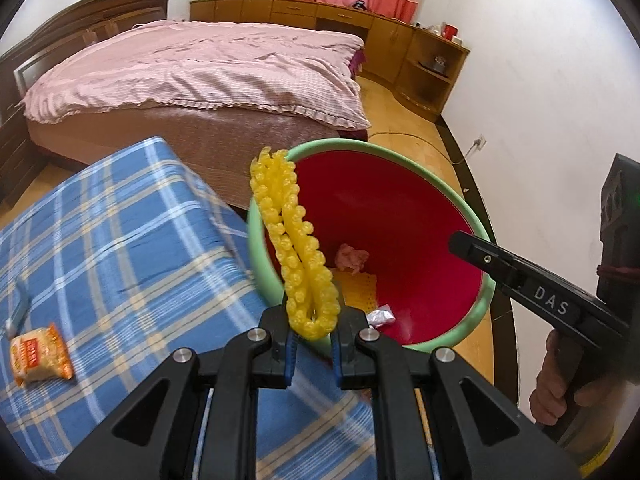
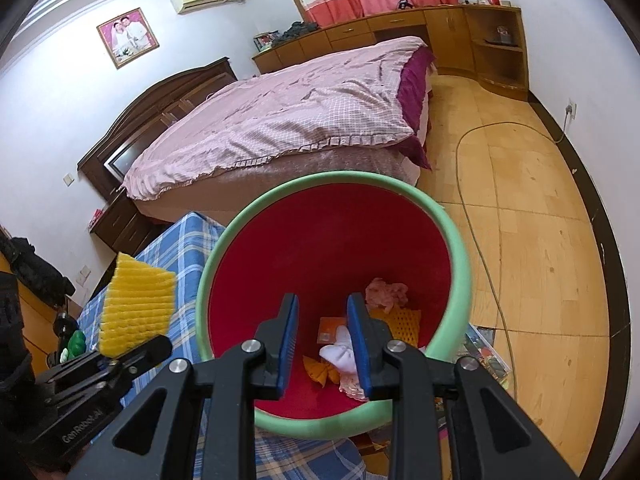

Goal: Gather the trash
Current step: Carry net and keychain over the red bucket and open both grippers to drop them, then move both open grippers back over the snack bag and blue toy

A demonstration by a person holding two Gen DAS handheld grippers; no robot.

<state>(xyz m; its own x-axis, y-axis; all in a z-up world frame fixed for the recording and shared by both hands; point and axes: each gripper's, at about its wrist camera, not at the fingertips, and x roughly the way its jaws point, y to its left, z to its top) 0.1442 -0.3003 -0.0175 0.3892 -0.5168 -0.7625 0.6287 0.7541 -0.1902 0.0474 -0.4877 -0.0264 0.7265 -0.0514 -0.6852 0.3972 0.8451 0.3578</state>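
Left wrist view: the left gripper (image 1: 313, 336) pinches the yellow foam net (image 1: 294, 248) at its lower end, frame centre, beside the bin (image 1: 478, 224); it looks light, soft and springy.

Right wrist view: the right gripper (image 2: 323, 346) hangs over the bin, jaws spread, empty.

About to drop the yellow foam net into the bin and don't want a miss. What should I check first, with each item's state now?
1. Left tongs shut on yellow foam net: ok.
2. Net over the bin mouth: not ok, it hangs at the rim.
3. Right tongs open, empty: ok.
4. Right tongs out of the drop path: not ok, they sit over the mouth.
5. Room left inside the bin: ok.
6. Snack packet collected: not ok.
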